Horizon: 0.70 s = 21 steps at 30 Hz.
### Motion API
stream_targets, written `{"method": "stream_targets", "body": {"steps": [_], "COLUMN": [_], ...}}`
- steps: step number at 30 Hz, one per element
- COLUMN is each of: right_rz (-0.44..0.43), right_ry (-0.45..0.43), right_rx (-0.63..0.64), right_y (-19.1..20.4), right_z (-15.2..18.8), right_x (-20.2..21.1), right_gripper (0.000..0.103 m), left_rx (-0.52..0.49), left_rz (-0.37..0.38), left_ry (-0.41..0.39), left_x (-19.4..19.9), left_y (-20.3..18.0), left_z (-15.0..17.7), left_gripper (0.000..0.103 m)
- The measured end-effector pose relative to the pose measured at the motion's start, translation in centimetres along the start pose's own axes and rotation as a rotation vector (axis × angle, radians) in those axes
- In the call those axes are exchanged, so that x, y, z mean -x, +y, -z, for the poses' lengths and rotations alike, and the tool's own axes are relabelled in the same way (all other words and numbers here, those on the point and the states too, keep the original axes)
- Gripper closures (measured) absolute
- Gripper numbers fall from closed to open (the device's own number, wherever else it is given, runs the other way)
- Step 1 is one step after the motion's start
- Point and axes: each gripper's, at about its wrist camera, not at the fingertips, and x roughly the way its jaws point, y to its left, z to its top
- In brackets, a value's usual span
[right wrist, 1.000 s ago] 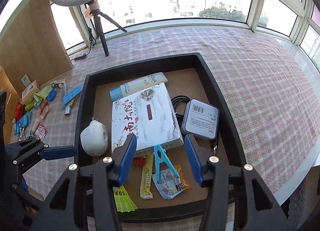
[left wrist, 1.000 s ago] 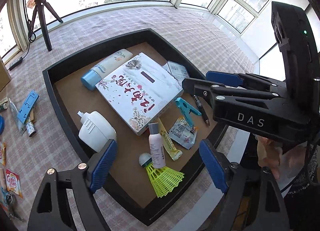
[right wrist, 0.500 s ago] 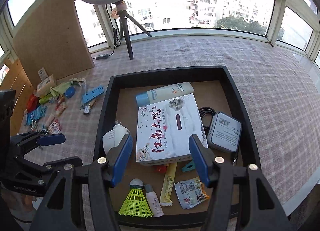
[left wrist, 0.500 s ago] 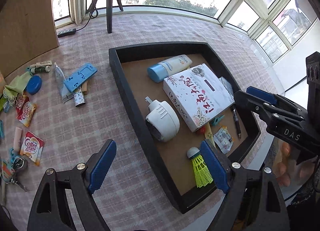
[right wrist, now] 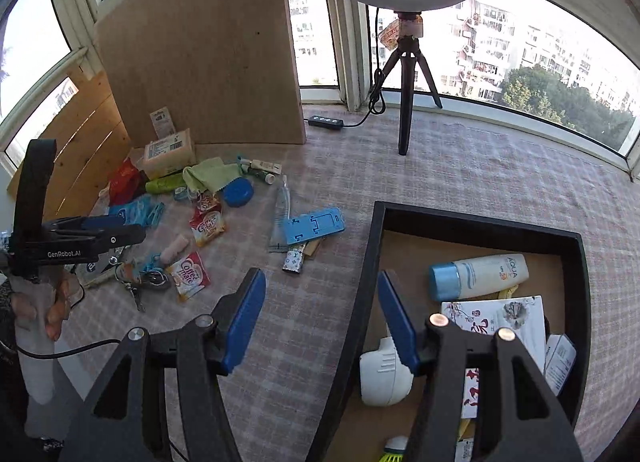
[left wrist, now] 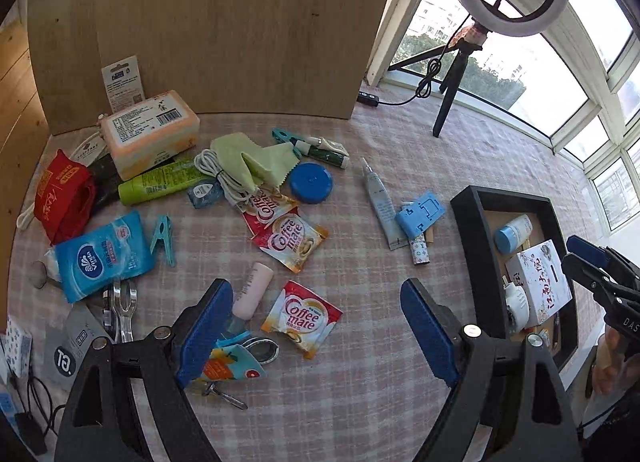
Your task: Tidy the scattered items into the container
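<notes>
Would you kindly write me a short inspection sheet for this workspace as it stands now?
Surface: checked pink tablecloth.
Job's things: black tray holds a sunscreen bottle, a white printed box and a white plug-like device; outside it lie Coffee-mate sachets, a tissue pack, a blue phone stand and a blue lid.
Clutter: keys, wooden board.
Grippers: left gripper open, empty; right gripper open, empty.
Cables: white coil; ring-light lead.
Surroundings: ring light on tripod, windows.
</notes>
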Motion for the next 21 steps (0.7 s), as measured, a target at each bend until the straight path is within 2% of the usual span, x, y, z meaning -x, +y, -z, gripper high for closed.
{"method": "stream_targets", "body": {"steps": [4,10,13,18,21], "right_rz": [-0.040,-0.087,-0.045,-0.041,-0.041], "right_ry": [0.096,0.249,0.285,0.322,0.336], "right_rx": [0.019,0.008,0.021,0.030,0.031], "right_y": [1.4,2.2,2.8,3.4,3.8], "right_z": [-2.5,-6.2,-7.2,-8.0,-8.3], "right_x": [-5.2,-13.3,-16.8,-20.9,-22.2], "right_gripper": [0.050,0.051,0.051,0.051,0.051], "left_rx": [-0.012,-0.051,-0.046,-0.019,-0.008], "left_rz": [-0.028,-0.068,-0.084,-0.097,-0.101], "left_ry": [0.015,0.069,0.097,0.144,0.156], "left_x": [-1.6,-5.3,-7.5,-10.8,-11.7], "left_y": [2.4,3.3,2.8,2.4,2.5], "left_z": [-2.6,-6.5,-7.8,-8.9,-9.2], "left_gripper": [0.020,0.026,0.029,0.036,0.037]}}
